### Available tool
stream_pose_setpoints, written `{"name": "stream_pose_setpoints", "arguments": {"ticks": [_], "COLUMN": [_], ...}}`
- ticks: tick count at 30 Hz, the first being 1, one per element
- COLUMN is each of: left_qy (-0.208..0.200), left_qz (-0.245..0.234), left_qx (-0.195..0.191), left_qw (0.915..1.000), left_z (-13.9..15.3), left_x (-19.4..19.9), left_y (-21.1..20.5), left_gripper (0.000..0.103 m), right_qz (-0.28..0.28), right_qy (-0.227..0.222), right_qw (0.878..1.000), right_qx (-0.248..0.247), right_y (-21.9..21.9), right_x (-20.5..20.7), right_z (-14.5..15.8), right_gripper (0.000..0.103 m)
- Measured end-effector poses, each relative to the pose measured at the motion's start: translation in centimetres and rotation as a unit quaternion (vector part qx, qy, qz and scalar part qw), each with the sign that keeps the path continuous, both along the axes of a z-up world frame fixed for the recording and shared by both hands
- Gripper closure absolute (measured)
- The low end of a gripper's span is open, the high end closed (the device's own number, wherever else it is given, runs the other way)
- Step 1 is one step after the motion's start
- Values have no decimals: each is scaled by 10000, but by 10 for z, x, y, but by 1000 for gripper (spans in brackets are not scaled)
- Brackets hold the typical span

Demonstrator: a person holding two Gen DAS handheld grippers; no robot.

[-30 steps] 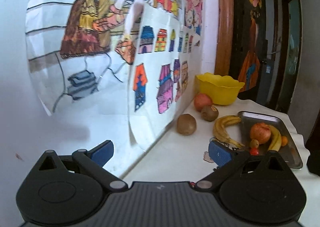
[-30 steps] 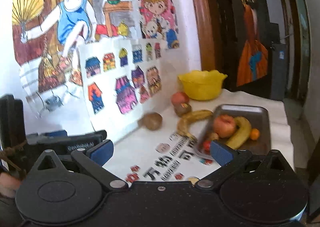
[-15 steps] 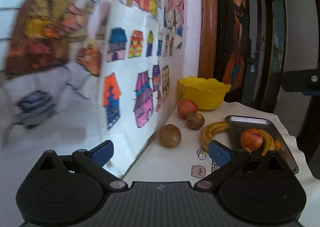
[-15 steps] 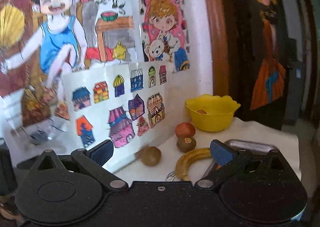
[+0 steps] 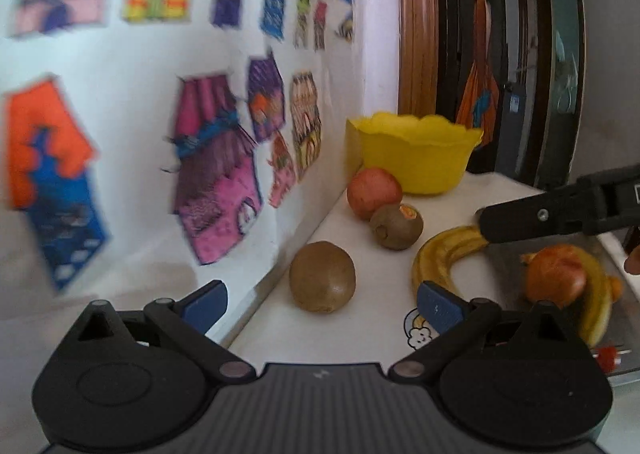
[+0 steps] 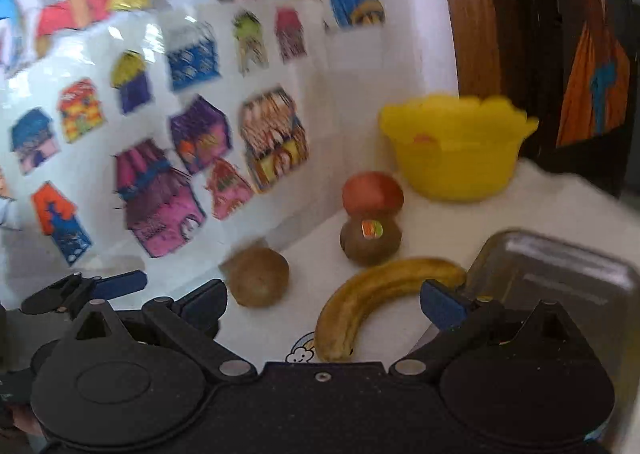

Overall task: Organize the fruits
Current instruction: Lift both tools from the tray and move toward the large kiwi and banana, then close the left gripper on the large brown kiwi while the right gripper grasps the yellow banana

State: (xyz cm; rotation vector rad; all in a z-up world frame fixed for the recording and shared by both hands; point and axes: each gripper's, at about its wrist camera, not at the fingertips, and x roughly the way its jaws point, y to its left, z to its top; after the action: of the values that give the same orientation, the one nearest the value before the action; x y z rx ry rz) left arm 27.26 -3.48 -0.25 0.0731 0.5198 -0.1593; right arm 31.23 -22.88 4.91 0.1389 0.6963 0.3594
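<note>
Two brown kiwis lie on the white table by the wall: a near one (image 5: 322,282) (image 6: 259,282) and one with a sticker (image 5: 396,227) (image 6: 370,239). A red apple (image 5: 373,194) (image 6: 372,193) sits behind them, before a yellow bowl (image 5: 416,158) (image 6: 456,150). A loose banana (image 5: 444,256) (image 6: 372,298) lies beside a metal tray (image 6: 560,270) that holds an apple (image 5: 556,280) and another banana (image 5: 596,306). My left gripper (image 5: 322,300) is open, just short of the near kiwi. My right gripper (image 6: 322,300) is open over the loose banana; it also shows in the left wrist view (image 5: 560,214).
A wall with coloured paper drawings (image 5: 216,158) runs along the left, close to the kiwis. A small red fruit (image 5: 608,358) lies at the tray's near end. A dark door and painting (image 5: 480,74) stand behind the bowl.
Both grippers have moved forward towards the fruit, which looks larger now. The right gripper has come into the left wrist view above the loose banana. Both stay open.
</note>
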Motion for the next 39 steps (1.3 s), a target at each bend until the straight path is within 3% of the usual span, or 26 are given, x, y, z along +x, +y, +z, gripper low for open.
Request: {"name": "stream_pose_setpoints", "arguments": {"ticks": [10, 16, 18, 27, 31, 36, 39], "left_qy": [58, 146, 143, 211, 284, 250, 324], "left_qz": [132, 370, 422, 422, 317, 321, 400], "left_qx": [393, 463, 436, 355, 264, 476, 464], "left_qw": [9991, 9981, 9981, 9983, 9987, 9980, 9976], "left_z": [-31, -39, -39, -40, -41, -41, -39], "left_x": [38, 51, 55, 73, 79, 73, 64], "left_y": [-17, -21, -21, -24, -23, -27, -25], "left_gripper": [2, 11, 13, 28, 43, 43, 43], "right_qz": [-174, -325, -282, -324, -361, -400, -440], "right_qy": [522, 439, 481, 625, 621, 562, 719], "right_qw": [9973, 9981, 9981, 9975, 9971, 9961, 9953], "right_qx": [480, 296, 264, -18, -262, -544, -467], "right_y": [-10, -5, -2, 8, 16, 24, 23], "right_x": [46, 58, 62, 72, 75, 72, 70], "right_z": [-46, -54, -56, -66, -71, -73, -75], "right_gripper": [1, 2, 10, 20, 25, 30, 43]}}
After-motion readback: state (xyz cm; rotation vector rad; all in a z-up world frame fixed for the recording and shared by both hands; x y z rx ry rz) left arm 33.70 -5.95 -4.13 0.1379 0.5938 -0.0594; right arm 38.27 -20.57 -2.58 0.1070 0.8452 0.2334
